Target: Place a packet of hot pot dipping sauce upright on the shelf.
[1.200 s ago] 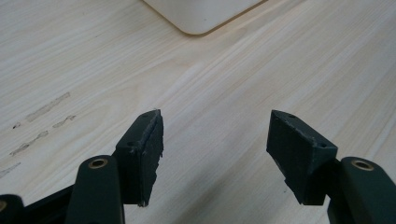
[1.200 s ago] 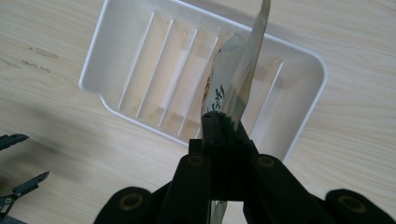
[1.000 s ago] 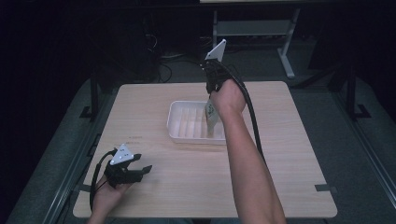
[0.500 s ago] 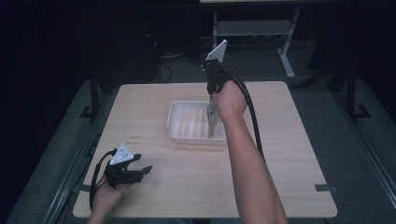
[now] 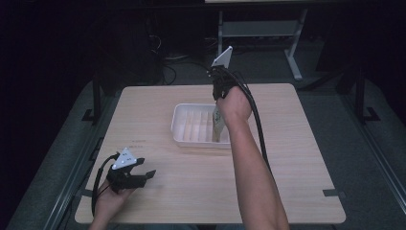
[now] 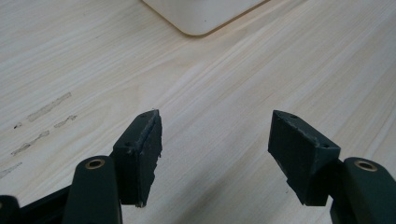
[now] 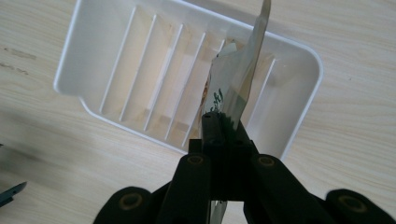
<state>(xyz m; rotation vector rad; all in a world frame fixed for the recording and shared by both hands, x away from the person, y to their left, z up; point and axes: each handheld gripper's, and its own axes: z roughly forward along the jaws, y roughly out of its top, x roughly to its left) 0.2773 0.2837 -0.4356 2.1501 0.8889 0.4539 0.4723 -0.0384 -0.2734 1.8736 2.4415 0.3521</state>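
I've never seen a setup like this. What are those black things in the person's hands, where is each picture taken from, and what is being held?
No robot here: a person holds a hand-operated grasping tool in each hand. The high view looks down on a wooden table. The other two pictures come from cameras riding on the tools, looking along their black jaws. The left tool rests low near the table's front left, jaws apart, holding nothing. The right tool is shut on a thin, shiny packet, holding it upright over a white ribbed tray at the table's middle. Whether the packet touches the tray, I cannot tell.
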